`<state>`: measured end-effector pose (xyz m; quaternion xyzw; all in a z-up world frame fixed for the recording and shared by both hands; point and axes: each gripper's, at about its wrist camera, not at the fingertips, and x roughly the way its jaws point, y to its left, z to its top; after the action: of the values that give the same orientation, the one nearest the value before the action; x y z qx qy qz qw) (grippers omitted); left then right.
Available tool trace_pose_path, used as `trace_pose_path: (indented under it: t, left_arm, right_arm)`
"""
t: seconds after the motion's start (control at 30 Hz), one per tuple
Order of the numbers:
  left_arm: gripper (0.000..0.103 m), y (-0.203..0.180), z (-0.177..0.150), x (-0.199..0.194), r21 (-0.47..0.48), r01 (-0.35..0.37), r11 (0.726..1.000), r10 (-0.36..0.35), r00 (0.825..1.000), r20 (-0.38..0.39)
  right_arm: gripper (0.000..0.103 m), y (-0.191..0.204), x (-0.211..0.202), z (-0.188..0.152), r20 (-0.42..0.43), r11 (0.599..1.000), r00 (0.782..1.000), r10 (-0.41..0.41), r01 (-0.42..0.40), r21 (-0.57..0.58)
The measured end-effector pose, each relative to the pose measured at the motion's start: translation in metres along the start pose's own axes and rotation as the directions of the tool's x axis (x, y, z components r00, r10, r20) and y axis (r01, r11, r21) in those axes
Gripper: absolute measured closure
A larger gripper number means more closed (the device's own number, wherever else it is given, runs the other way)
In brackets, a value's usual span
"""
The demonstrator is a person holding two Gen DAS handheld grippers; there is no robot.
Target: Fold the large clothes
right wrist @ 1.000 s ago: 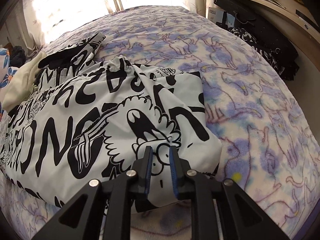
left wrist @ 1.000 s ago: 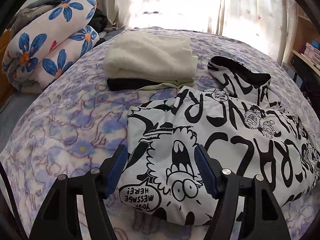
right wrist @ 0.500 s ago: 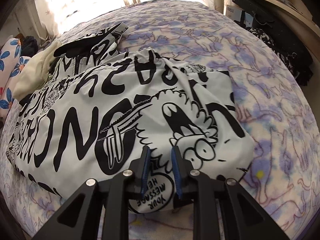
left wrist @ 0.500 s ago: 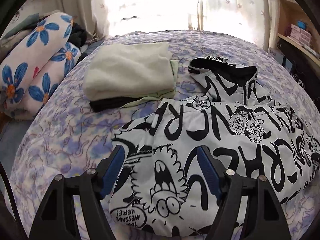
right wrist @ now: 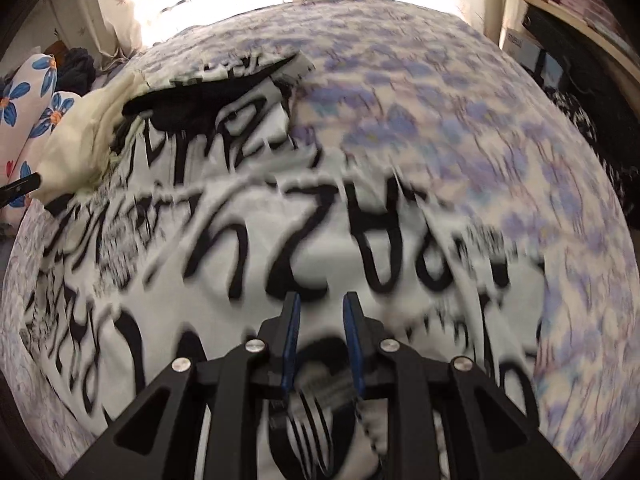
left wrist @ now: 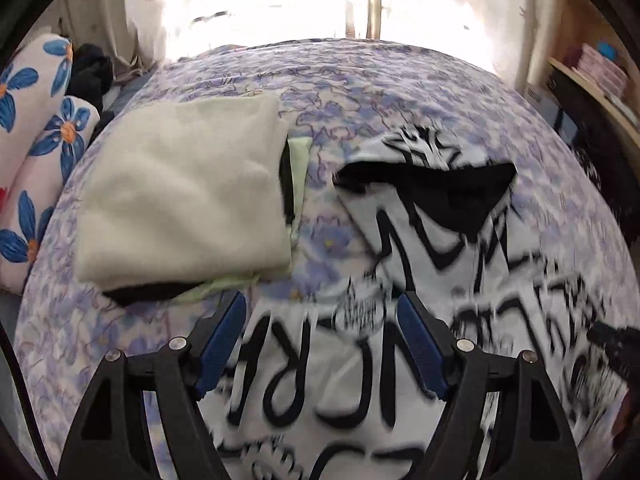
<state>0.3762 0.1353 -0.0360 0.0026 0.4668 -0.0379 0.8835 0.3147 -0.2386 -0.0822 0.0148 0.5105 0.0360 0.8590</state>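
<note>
A white hooded jacket with black graffiti print [left wrist: 460,280] lies spread on the bed, its black-lined hood at the far end. It fills the right wrist view [right wrist: 248,248], blurred by motion. My left gripper [left wrist: 322,320] is open and empty, hovering over the jacket's left part near its upper edge. My right gripper [right wrist: 320,312] has its jaws narrowly apart over the jacket's middle, with folds of the jacket bunched between the fingers near their base.
A folded stack of clothes, cream on top [left wrist: 184,200], lies on the purple floral bedspread [left wrist: 380,88] left of the jacket. Flower-print rolled bedding [left wrist: 36,140] sits at far left. Shelves [left wrist: 592,76] stand at right, bright curtains behind.
Both grippers have moved forward over the jacket toward the hood end. The right gripper's jaws stay narrowly apart with cloth between them. The left gripper stays open.
</note>
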Motion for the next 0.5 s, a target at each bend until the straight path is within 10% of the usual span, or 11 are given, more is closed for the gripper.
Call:
trace_pose_path:
  t: [0.5]
  left_arm:
    - [0.026, -0.023, 0.122, 0.131, -0.083, -0.153, 0.985, 0.154, 0.988, 0.001]
  right_arm:
    - [0.081, 0.026, 0.093, 0.228, 0.181, 0.996, 0.983, -0.028, 0.012, 0.087]
